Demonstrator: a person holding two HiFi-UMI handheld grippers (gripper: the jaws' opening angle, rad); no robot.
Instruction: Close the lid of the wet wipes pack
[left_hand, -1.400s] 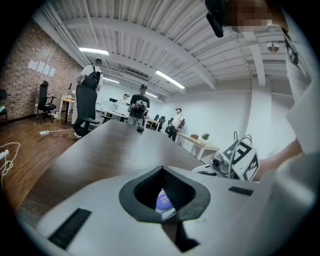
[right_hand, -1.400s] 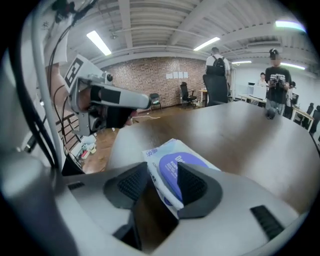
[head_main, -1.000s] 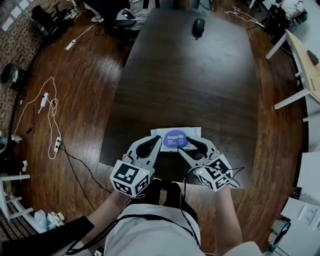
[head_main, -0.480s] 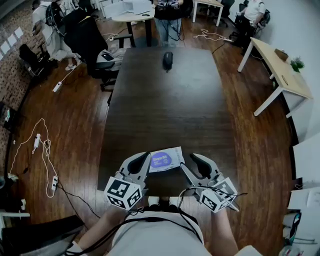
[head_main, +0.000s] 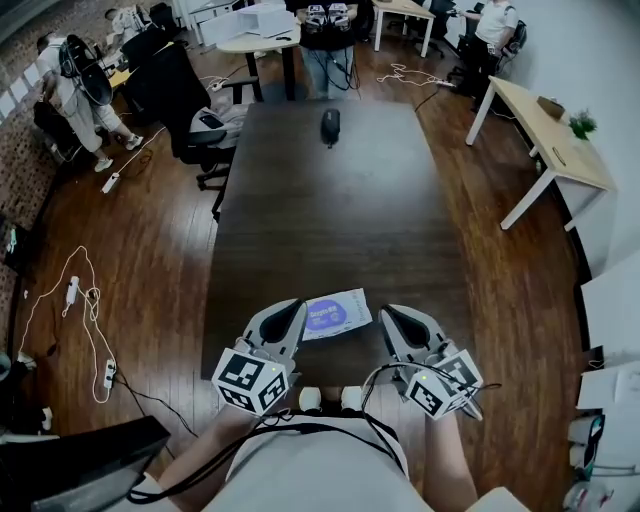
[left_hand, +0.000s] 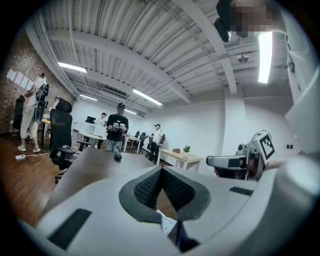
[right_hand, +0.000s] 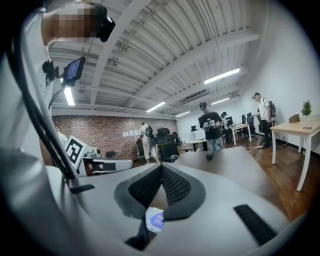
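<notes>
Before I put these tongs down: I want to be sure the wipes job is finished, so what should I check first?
1. That the white wet wipes pack lies fully on the dark rectangular table: ok.
2. That its purple oval lid is pressed flat: cannot tell; it looks flat, but shows too small.
3. That the left tongs are shut with nothing between them: ok.
4. That the right tongs are empty: ok; they have just been closing and are now shut on nothing.
5. That both tongs are clear of the pack: ok, it shows below them.
</notes>
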